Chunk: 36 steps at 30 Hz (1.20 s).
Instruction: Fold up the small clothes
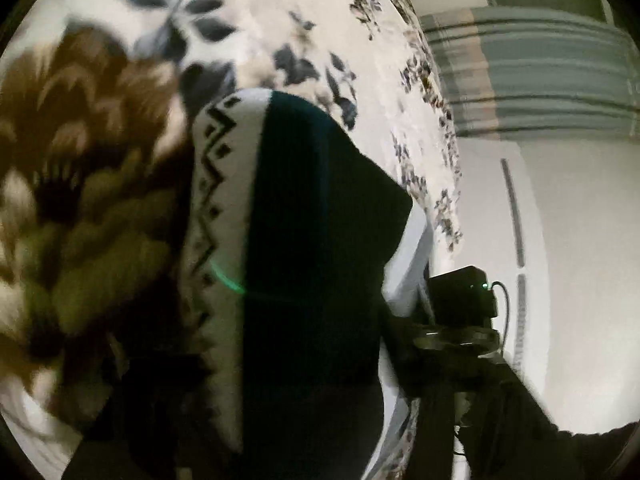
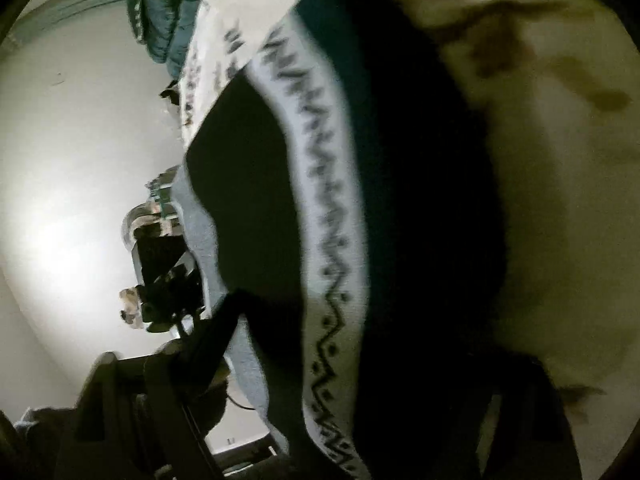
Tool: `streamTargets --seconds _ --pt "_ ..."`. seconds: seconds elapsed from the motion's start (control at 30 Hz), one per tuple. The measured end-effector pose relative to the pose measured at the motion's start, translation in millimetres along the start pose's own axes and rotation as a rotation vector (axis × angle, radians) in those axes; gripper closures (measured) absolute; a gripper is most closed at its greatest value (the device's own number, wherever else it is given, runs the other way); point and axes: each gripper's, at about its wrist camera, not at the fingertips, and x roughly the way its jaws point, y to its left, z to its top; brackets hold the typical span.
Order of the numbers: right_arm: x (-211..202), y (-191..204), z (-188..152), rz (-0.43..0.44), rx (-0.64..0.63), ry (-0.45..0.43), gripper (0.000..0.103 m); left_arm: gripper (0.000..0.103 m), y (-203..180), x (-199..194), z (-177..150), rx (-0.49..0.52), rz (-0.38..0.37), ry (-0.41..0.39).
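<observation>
A small dark knitted garment (image 1: pixel 312 240) with a white zigzag-patterned band fills the middle of the left wrist view, held up over a floral blanket (image 1: pixel 100 160). It also fills the right wrist view (image 2: pixel 420 200). The left gripper's own fingers are hidden under the cloth at the bottom of its view. The right gripper's fingers are hidden behind the cloth too. In the left wrist view the other gripper (image 1: pixel 460 320) shows at the garment's right edge. In the right wrist view the other gripper (image 2: pixel 168 280) shows at the garment's left edge. Both seem clamped on the cloth.
The blanket's edge (image 1: pixel 432 160) drops off to a pale floor (image 1: pixel 580 260). A striped rug (image 1: pixel 540 72) lies beyond. A pile of green and teal clothes (image 2: pixel 168 12) sits on the blanket at the top of the right wrist view.
</observation>
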Motion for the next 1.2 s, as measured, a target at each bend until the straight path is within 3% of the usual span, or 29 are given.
streamTargets --seconds 0.03,0.1,0.27,0.37,0.5,0.73,0.83,0.97,1.07,1.1,1.2 --pt "1.2 2.3 -2.4 -0.014 0.001 -0.008 0.070 0.066 -4.0 -2.0 2.0 0.000 0.001 0.002" --pt "-1.0 7.8 -9.6 -0.027 0.014 -0.055 0.076 0.067 -14.3 -5.8 8.1 0.003 0.017 0.017" --pt "-35.1 32.5 -24.0 -0.045 0.051 -0.191 0.079 0.068 -58.4 -3.2 49.0 0.088 0.034 0.070" --pt "-65.6 53.3 -16.6 -0.037 0.060 -0.280 0.080 0.068 -91.1 11.4 97.3 0.145 0.030 0.084" --pt "-114.9 75.6 27.8 -0.017 0.077 -0.405 0.080 0.067 -134.8 50.7 173.7 0.234 0.036 0.094" --pt "-178.7 76.7 140.0 -0.060 0.087 -0.531 0.080 0.067 -159.1 131.1 290.0 0.323 0.054 0.127" --pt "-194.4 62.1 184.5 -0.096 0.123 -0.548 0.080 0.065 -155.4 163.4 314.0 0.320 0.079 0.171" --pt "-196.2 46.3 218.5 -0.191 0.168 -0.537 0.078 0.060 -150.7 195.1 330.0 0.311 0.184 0.241" --pt "-185.2 49.2 235.5 -0.317 0.194 -0.514 0.069 0.051 -148.2 194.4 329.7 0.304 0.213 0.240" --pt "-183.1 46.0 229.2 -0.357 0.198 -0.511 0.054 0.044 -149.5 191.5 329.0 0.313 0.239 0.225" --pt "-180.3 64.0 212.7 -0.605 0.168 -0.535 0.018 0.034 -159.0 179.6 321.9 0.371 0.357 0.156"
